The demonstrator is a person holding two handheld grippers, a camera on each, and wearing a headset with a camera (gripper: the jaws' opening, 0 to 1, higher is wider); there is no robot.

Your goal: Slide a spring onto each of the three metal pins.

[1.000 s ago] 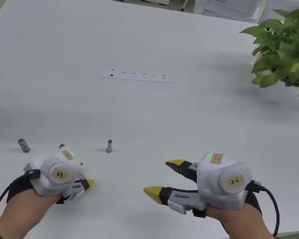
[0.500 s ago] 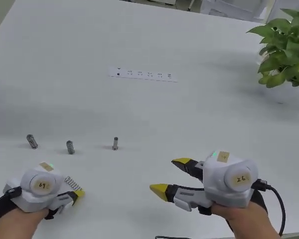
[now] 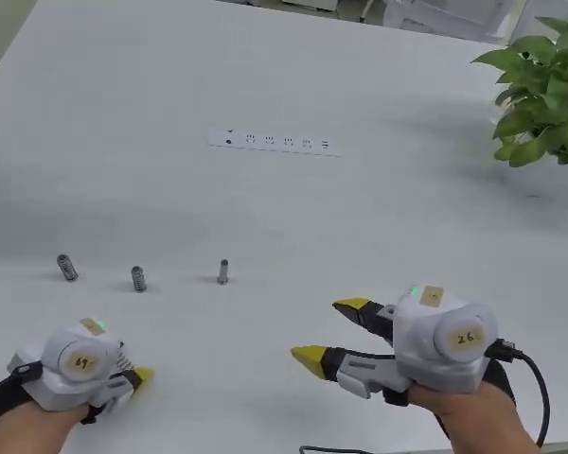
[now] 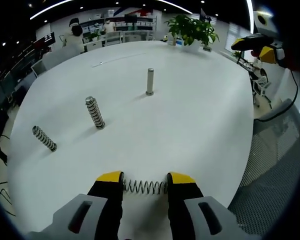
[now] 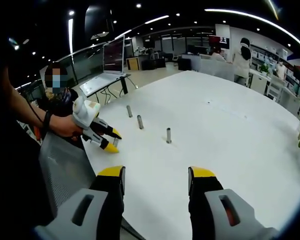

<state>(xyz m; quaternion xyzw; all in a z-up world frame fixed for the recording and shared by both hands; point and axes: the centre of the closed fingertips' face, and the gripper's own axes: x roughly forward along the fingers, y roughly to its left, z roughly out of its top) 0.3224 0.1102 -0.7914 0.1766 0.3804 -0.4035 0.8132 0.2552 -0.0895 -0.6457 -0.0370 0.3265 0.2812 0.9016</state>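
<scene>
White table (image 3: 265, 76), plant (image 3: 544, 85) and power strip (image 3: 275, 143) far beyond both sets of jaws, not in play. Right gripper (image 3: 329, 331): jaws spread wide, nothing between them, parked off to the side of the pins, likely to keep the approach clear. Left gripper (image 4: 146, 179): jaws clamped on the last spring (image 4: 144, 186), pinched end to end so it lies crosswise between the tips. It probably needs turning upright before it can drop on. Bare pin (image 4: 150, 81) is straight ahead of the left jaws. The two sprung pins sit ahead-left, one nearer (image 4: 95, 112), one further left (image 4: 44, 138). Looks like two of three done.
</scene>
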